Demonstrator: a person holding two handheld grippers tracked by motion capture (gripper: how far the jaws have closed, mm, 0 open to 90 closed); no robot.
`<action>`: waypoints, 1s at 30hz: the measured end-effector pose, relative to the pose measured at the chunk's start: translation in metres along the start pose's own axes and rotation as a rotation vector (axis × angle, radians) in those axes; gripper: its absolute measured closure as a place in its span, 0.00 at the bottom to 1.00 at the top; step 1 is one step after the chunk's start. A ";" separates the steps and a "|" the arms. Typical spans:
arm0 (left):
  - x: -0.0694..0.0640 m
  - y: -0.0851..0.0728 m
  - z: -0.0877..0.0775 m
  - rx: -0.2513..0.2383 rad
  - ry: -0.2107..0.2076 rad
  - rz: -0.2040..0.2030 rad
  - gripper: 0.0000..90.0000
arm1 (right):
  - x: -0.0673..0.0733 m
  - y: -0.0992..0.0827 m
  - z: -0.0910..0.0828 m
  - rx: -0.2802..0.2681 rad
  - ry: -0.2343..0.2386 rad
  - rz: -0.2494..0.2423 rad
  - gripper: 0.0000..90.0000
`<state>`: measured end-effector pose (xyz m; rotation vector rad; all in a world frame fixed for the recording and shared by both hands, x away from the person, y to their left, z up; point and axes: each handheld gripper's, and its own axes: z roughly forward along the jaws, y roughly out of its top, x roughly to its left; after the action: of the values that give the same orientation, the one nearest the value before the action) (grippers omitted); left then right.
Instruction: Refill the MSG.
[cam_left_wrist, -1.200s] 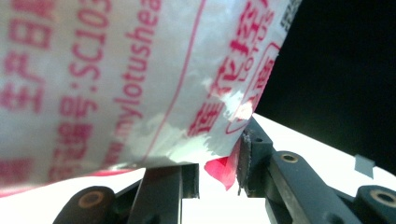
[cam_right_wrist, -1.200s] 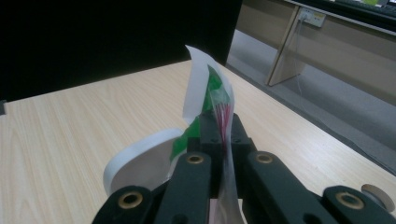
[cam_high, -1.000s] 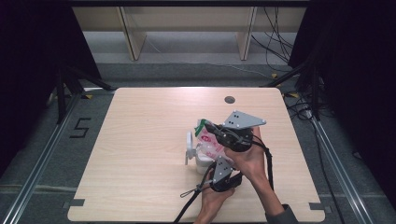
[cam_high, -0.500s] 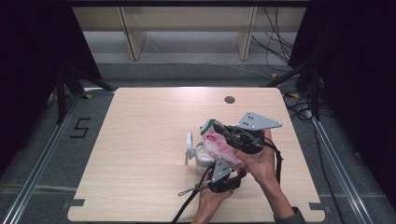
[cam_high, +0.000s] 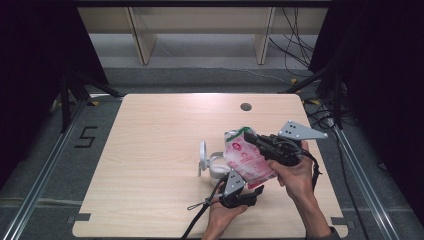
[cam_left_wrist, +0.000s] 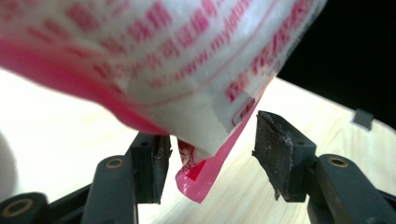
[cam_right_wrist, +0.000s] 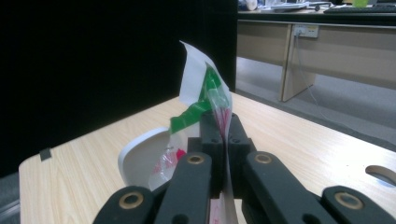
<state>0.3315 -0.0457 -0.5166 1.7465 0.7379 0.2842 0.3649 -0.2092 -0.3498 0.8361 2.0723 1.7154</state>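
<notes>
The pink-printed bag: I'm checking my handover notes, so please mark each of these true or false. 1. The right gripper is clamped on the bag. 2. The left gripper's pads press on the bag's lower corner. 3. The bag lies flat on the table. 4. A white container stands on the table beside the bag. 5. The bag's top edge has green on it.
1. True: the right gripper is shut on the bag.
2. False: the left gripper has just been opening; the corner hangs between its pads, which stand apart from it.
3. False: it is held up above the table.
4. True: the white container stands left of it in the high view.
5. True.
</notes>
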 end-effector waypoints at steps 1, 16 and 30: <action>0.001 0.000 -0.001 -0.006 0.001 -0.012 0.49 | -0.002 -0.001 -0.002 0.001 -0.004 0.011 1.00; -0.012 -0.004 -0.030 0.049 -0.074 0.017 0.36 | -0.026 -0.018 -0.022 -0.021 -0.083 0.074 1.00; -0.008 0.000 -0.065 0.003 -0.002 0.060 0.32 | -0.047 -0.055 -0.075 0.022 -0.201 0.126 1.00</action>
<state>0.2901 0.0008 -0.4951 1.7736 0.6857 0.3219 0.3450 -0.3026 -0.3914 1.1187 1.9442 1.5985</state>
